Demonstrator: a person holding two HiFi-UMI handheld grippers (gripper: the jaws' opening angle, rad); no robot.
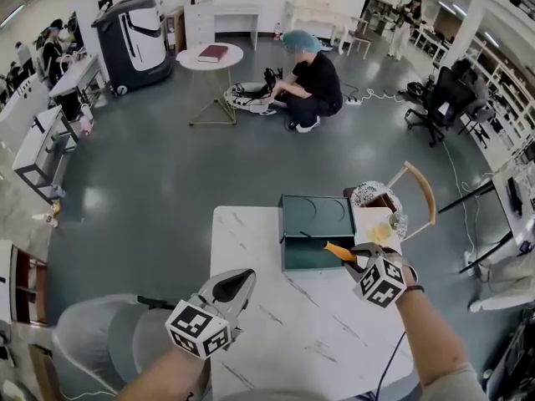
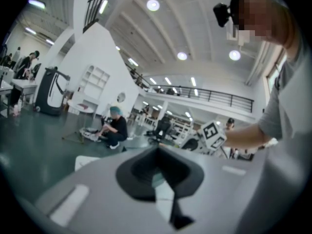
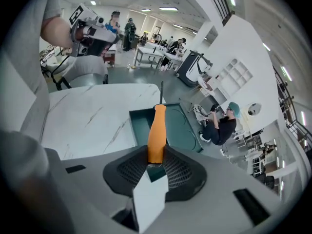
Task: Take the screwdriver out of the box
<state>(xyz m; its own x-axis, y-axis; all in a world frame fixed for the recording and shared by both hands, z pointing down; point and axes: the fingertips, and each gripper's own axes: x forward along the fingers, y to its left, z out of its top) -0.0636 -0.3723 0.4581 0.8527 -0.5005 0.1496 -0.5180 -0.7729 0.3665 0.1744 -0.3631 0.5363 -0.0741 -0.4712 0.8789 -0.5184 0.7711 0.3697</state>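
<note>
Head view: right gripper angled steeply down, clamping screwdriver over box.

Box at table's far edge, screwdriver above box, chair behind

A large open lab or workshop hall: grey floor, workbenches, office chairs, a mezzanine railing, a person crouching over floor equipment.
</note>
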